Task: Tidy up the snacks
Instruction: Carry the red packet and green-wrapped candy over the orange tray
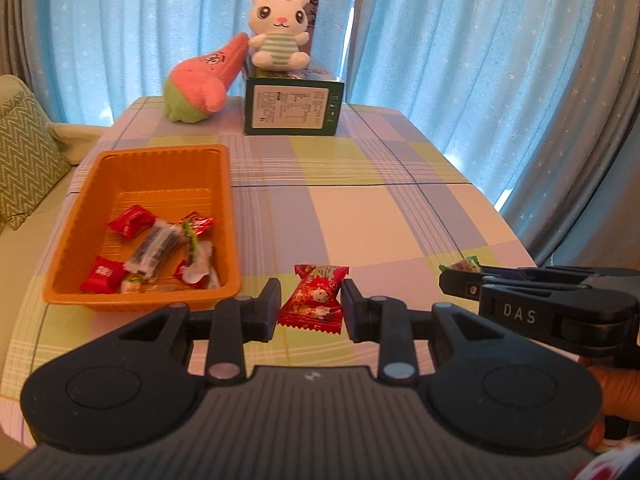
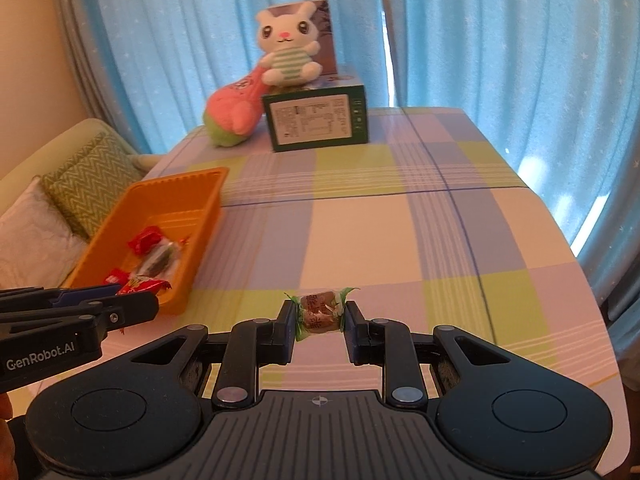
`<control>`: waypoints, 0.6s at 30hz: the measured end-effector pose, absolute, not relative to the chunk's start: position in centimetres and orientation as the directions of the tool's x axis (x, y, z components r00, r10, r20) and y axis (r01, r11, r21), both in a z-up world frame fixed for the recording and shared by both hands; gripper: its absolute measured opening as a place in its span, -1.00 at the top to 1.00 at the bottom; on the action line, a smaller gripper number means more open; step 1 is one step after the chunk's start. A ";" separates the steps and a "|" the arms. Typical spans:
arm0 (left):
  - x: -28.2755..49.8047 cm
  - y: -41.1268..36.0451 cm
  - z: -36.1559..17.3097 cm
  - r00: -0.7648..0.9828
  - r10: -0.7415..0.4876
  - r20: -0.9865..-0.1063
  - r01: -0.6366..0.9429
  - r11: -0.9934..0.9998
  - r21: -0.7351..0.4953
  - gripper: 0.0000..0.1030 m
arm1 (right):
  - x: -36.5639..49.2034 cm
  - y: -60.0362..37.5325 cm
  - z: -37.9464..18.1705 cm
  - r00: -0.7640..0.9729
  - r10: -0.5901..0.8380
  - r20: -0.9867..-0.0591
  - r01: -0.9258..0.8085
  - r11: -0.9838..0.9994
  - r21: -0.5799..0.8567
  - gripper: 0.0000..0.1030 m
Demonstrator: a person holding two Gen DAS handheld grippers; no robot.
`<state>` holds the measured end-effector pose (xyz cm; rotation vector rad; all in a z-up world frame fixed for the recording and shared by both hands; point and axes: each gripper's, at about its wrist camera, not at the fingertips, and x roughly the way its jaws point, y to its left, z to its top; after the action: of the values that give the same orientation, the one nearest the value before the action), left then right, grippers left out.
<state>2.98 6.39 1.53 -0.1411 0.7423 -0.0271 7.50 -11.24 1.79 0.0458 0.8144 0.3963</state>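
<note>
My left gripper is shut on a red wrapped candy, just right of the near corner of the orange tray. The tray holds several wrapped snacks. My right gripper is shut on a brown candy in a green-ended wrapper, held over the table's near part. In the left wrist view the right gripper shows at the right with the green-ended candy at its tip. In the right wrist view the left gripper shows at the left with the red candy.
A checked tablecloth covers the table. At the far end stand a green box with a white rabbit plush on it and a pink plush beside it. A sofa with a green cushion lies left. Blue curtains hang behind.
</note>
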 end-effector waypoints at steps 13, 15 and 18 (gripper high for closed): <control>-1.2 11.8 2.5 0.746 0.022 -0.666 -0.146 0.981 -0.131 0.44 | 5.0 -5.2 2.3 0.575 0.442 -0.688 -0.452 0.873 0.183 0.51; -1.7 12.7 2.5 0.746 0.038 -0.665 -0.167 0.977 -0.131 0.44 | 4.9 -4.2 2.4 0.569 0.453 -0.686 -0.469 0.864 0.182 0.51; -2.2 13.9 2.6 0.746 0.061 -0.663 -0.196 0.972 -0.131 0.44 | 4.9 -2.8 2.4 0.559 0.469 -0.684 -0.494 0.850 0.179 0.51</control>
<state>-2.19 13.92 2.60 -0.1975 0.7161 0.1414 4.88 -2.81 2.45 -0.0345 0.7959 0.5682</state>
